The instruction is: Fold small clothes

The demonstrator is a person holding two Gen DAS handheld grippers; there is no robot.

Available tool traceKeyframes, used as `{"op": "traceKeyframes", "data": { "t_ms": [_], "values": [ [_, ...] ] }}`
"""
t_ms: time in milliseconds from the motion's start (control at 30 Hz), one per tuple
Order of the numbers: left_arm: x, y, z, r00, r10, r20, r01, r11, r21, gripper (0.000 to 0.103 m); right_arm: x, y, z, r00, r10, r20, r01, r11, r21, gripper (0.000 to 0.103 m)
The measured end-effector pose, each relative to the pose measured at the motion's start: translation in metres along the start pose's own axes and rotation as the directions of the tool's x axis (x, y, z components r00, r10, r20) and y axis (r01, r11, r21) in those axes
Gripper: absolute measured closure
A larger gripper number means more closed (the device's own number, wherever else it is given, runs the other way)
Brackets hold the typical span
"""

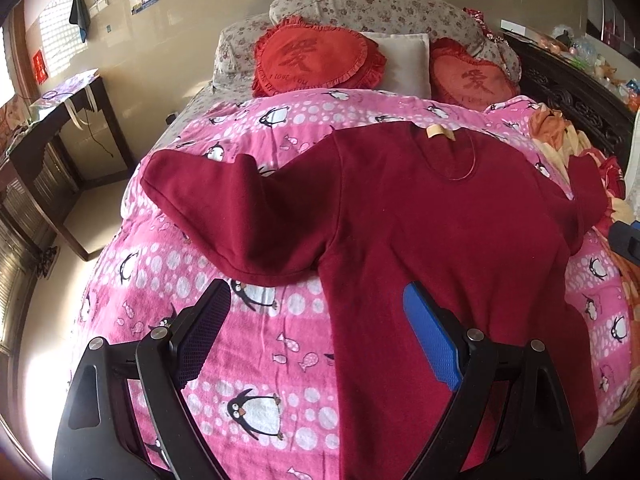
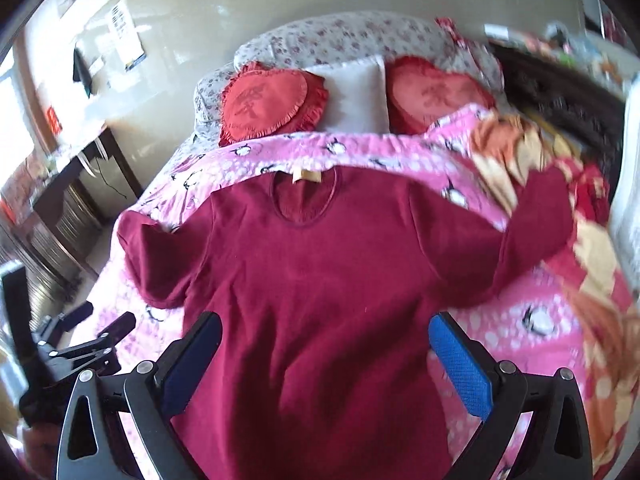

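Left gripper (image 1: pixel 316 320): two black fingers with blue textured pads, spread wide apart and holding nothing, poised above the bed; its left finger is over the quilt, its right finger over the lower body of the garment. Right gripper (image 2: pixel 326 344): same build, likewise spread wide and empty, both fingers over the lower body of the garment; the right wrist view is motion-blurred. In that view the left gripper appears at the lower left edge, beside the bed. Dark red long-sleeved fleece top (image 1: pixel 420 232) (image 2: pixel 320 272): spread flat on the quilt, neckline towards the pillows, a small beige label (image 1: pixel 440 133) (image 2: pixel 306 176) inside the collar, one sleeve stretched out to the left and the other to the right. Pink penguin-print quilt (image 1: pixel 260 344) (image 2: pixel 532 320): covers the bed beneath the top. Two red heart-shaped ruffled cushions (image 1: pixel 316 62) (image 2: pixel 272 100): propped at the head of the bed, with a plain white pillow (image 1: pixel 404 62) (image 2: pixel 360 88) between them and floral pillows behind. Orange and yellow patterned cloth (image 1: pixel 560 132) (image 2: pixel 512 148): bunched at the right edge of the quilt, at the end of the right sleeve.
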State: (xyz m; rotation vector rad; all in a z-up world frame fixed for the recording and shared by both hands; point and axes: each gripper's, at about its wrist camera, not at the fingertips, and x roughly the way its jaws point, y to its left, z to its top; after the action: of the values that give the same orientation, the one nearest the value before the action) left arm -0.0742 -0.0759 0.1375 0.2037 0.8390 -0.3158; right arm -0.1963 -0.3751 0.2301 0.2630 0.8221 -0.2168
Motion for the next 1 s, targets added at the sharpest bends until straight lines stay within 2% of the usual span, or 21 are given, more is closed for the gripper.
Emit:
{"op": "traceKeyframes", "data": {
  "t_ms": [200, 600, 1000],
  "values": [
    [0.013, -0.016, 0.005, 0.999, -0.033, -0.016, 0.033, 0.999, 0.001, 0.015, 0.018, 0.012, 0.008, 0.999, -0.037, 0.026, 0.039, 0.996, -0.082, 0.000],
    [0.039, -0.024, 0.010, 0.997, -0.070, -0.040, 0.069, 0.998, -0.012, 0.015, 0.053, 0.010, 0.010, 0.998, -0.063, 0.020, 0.065, 0.995, -0.073, 0.000],
    [0.058, -0.023, 0.016, 0.996, -0.067, -0.053, 0.066, 0.998, -0.024, 0.015, 0.078, 0.011, 0.012, 0.997, -0.079, 0.003, 0.079, 0.994, -0.073, 0.000]
  ]
}}
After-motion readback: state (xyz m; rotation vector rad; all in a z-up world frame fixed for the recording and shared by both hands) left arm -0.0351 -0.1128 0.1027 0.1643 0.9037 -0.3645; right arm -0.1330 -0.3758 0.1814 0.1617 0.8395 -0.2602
